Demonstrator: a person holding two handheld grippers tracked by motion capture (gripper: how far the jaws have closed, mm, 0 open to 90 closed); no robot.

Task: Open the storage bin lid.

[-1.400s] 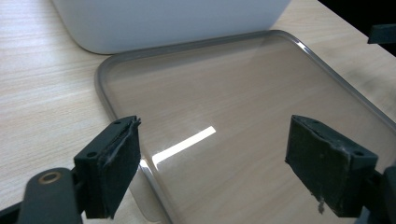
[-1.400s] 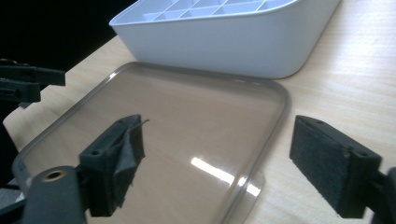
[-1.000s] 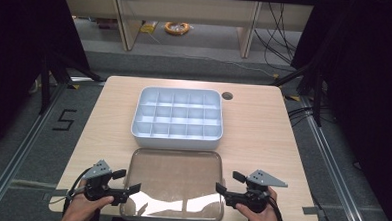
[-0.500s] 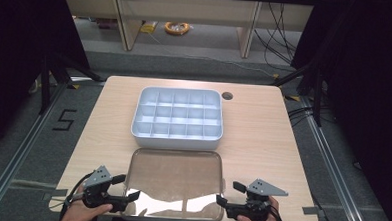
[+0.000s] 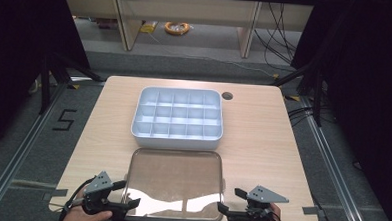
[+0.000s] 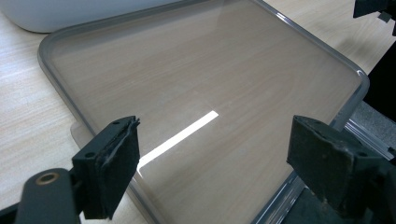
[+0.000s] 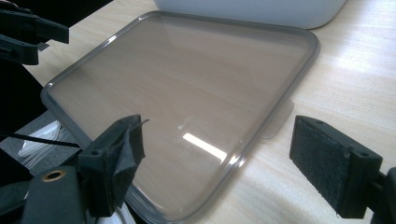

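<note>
Wood-grain tabletop (image 5: 263,138): clear lid (image 5: 175,182) lies flat at near edge, compartment box (image 5: 177,118) just behind; left gripper (image 5: 130,203) and right gripper (image 5: 223,208), jaws released, flank its near corners—pre-grasp step; next, likely closing on both rims together.

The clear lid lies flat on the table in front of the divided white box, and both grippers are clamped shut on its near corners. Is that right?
Not quite: in each gripper view the jaws stand open at the clear lid's near corners. The left gripper and right gripper grip nothing. The rest holds.
</note>
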